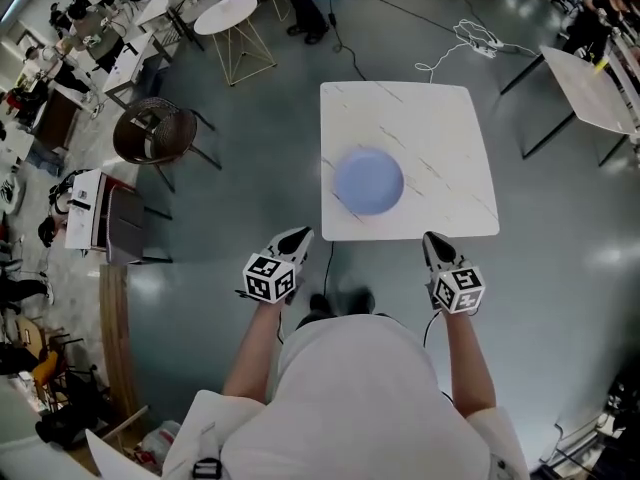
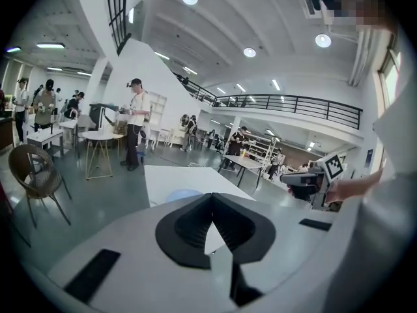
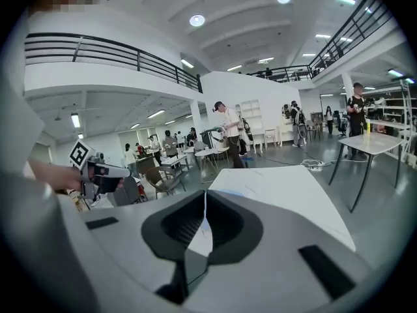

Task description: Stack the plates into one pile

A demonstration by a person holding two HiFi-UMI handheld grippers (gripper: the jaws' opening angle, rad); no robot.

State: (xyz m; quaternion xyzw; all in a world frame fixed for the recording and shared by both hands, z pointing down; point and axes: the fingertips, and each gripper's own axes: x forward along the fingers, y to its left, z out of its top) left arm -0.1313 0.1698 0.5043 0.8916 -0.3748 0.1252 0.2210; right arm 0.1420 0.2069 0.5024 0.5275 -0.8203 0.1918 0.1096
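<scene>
A pile of blue plates lies near the front left of a white square table. I cannot tell how many plates are in it. My left gripper and right gripper hover just short of the table's near edge, one on each side of the person's body. Both are shut with nothing between the jaws. In the left gripper view the shut gripper points toward the table, and the blue plate peeks above it. The right gripper view shows the shut gripper before the table.
A brown wicker chair and a round white table stand to the far left. Another table stands at the right, and a white cable trails on the floor behind. People stand and sit further off.
</scene>
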